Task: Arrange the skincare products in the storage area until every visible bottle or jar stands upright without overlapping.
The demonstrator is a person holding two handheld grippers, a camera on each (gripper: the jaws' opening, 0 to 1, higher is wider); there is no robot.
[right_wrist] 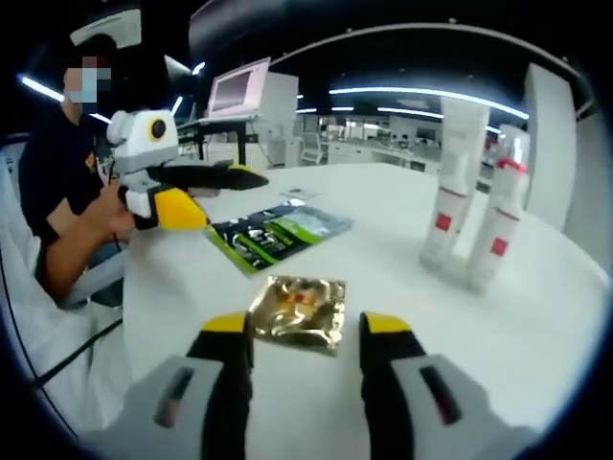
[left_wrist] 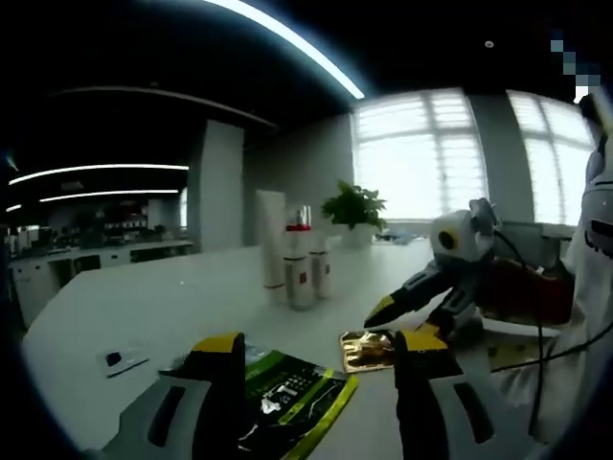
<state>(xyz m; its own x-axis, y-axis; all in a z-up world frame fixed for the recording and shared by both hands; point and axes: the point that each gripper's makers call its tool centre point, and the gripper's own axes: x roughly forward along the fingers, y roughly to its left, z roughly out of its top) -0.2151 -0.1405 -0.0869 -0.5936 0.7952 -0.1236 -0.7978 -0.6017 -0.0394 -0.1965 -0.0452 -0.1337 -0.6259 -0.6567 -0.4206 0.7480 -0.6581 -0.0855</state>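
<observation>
Three white skincare containers stand upright close together on the white table (left_wrist: pixel 192 307): a tall tube (left_wrist: pixel 271 240), a red-capped bottle (left_wrist: pixel 300 268) and a smaller bottle (left_wrist: pixel 322 264). The right gripper view has the tube (right_wrist: pixel 455 182) and the red-capped bottle (right_wrist: pixel 500 225) at the right. My left gripper (left_wrist: pixel 321 350) is open over a green and black sachet (left_wrist: pixel 287 393). My right gripper (right_wrist: pixel 305 331) is open just short of a flat gold sachet (right_wrist: pixel 299 311), not touching it. The right gripper (left_wrist: pixel 402 311) reaches in beside the gold sachet (left_wrist: pixel 367 350). The left gripper (right_wrist: pixel 230 182) hovers by the green sachet (right_wrist: pixel 283 230).
A small card (left_wrist: pixel 120 359) lies on the table at the left. A potted plant (left_wrist: pixel 354 206) stands behind the bottles near bright windows. A person in dark clothes (right_wrist: pixel 57 192) sits at the table's edge, a monitor (right_wrist: pixel 239 91) behind. Bare table lies around the bottles.
</observation>
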